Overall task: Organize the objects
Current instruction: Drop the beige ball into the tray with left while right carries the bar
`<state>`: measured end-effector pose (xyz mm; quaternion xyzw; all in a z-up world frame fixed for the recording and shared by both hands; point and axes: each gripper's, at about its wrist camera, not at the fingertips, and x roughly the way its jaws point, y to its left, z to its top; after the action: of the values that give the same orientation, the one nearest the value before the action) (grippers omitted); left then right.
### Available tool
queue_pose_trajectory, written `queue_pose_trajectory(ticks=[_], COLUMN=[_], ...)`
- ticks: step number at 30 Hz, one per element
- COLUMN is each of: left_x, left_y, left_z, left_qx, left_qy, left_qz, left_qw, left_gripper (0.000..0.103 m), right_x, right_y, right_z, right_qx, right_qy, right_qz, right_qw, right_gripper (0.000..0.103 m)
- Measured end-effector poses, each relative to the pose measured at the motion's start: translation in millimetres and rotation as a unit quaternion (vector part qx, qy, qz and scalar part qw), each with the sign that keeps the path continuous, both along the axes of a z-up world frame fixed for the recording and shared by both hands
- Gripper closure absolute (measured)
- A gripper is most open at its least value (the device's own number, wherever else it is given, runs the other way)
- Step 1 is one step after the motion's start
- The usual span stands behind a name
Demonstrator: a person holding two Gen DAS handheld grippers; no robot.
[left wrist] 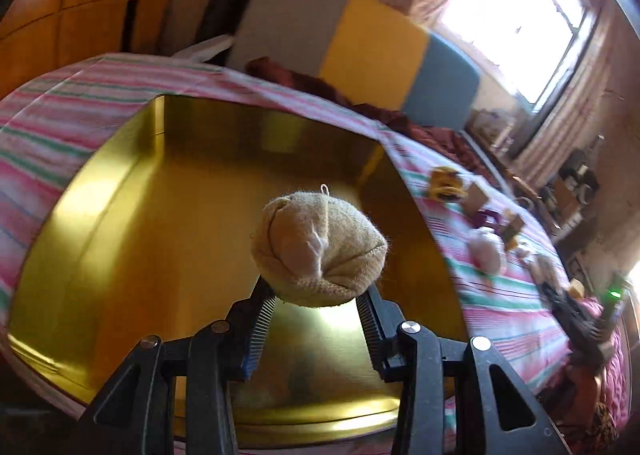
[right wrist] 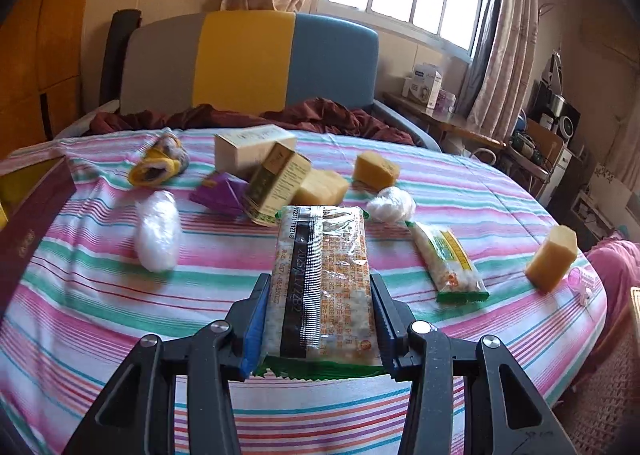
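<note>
In the left wrist view, a wide gold box (left wrist: pixel 192 183) sits open on a striped bedsheet (left wrist: pixel 72 111). Its walls rise at the left and far sides, its floor is bare, and its near edge is cut off behind the gripper. The left gripper (left wrist: pixel 316 297) hangs above that bare floor, jaws partly closed and pressing on one rolled beige sock (left wrist: pixel 318 247). Blurred small things lie on the sheet to the right.

In the right wrist view, a dark red box edge (right wrist: pixel 32 231) enters at the far left, mostly cut off. Left to right on the sheet lie one yellow-and-grey sock roll (right wrist: pixel 160 163), two crumpled white plastic bundles (right wrist: pixel 157 231), one purple packet (right wrist: pixel 220 191) half hidden behind two cartons (right wrist: pixel 276 179), three yellow sponge blocks (right wrist: pixel 376 169), and one green-edged snack bar (right wrist: pixel 450 261). The right gripper (right wrist: pixel 320 319) grips a second snack packet (right wrist: pixel 324 283), jaws narrowed onto its sides, above open striped sheet. The bed's right edge drops near the farthest sponge.
</note>
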<state>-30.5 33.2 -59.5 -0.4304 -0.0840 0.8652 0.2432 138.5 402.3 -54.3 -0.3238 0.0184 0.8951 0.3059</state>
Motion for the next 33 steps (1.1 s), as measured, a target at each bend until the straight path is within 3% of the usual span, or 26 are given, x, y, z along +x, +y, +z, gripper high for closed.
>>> queue_pose_trajectory(ticks=[6, 10, 14, 26, 30, 33], left_x=[-25, -31, -36, -46, -46, -45], left_y=[-38, -48, -54, -61, -65, -70], left_z=[-13, -12, -13, -14, -9, -4], left_qx=[-0.006, -0.025, -0.046, -0.072, -0.064, -0.051], left_qy=[-0.059, -0.062, -0.063, -0.061, -0.065, -0.062], left_qz=[0.071, 0.090, 0.104, 0.131, 0.146, 0.158], left_qw=[0.9957, 0.9937, 0.9916, 0.9869, 0.9851, 0.9842], left_gripper=[0.061, 0.061, 0.059, 0.057, 0.055, 0.045], right_x=[-2, -9, -21, -59, -68, -72], right_y=[-32, -66, -98, -175, -193, -207], right_z=[31, 52, 67, 71, 68, 65], right_qx=[0.002, 0.013, -0.010, -0.062, -0.070, -0.072], right_qy=[0.034, 0.053, 0.069, 0.060, 0.051, 0.046], right_qz=[0.036, 0.080, 0.120, 0.226, 0.247, 0.262], right_qw=[0.999, 0.995, 0.990, 0.970, 0.965, 0.961], right_gripper=[0.056, 0.056, 0.056, 0.056, 0.056, 0.056])
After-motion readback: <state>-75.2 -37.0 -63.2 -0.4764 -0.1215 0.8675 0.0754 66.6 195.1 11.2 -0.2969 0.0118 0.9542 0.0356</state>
